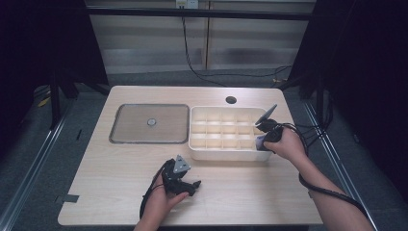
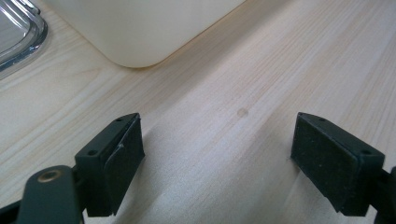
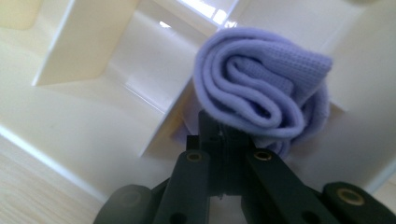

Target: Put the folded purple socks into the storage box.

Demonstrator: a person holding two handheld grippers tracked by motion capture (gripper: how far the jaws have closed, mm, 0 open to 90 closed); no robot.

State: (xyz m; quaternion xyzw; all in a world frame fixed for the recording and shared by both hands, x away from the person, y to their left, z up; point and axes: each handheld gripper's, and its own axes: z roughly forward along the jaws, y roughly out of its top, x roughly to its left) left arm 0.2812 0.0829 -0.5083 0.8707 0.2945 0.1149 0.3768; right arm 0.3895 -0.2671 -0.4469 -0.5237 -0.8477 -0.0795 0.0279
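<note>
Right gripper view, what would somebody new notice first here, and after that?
The rolled lilac cloth, pinched in the shut right gripper over a near right-end cell of the cream divider tray. Next, the left gripper, jaws wide open over bare wooden table, and the clear lid left of the tray.

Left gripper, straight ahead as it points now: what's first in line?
Probably the bare table top between its open jaws; the left gripper tilts down at it. Beyond lies the cream organiser box, though depth is unclear.
</note>
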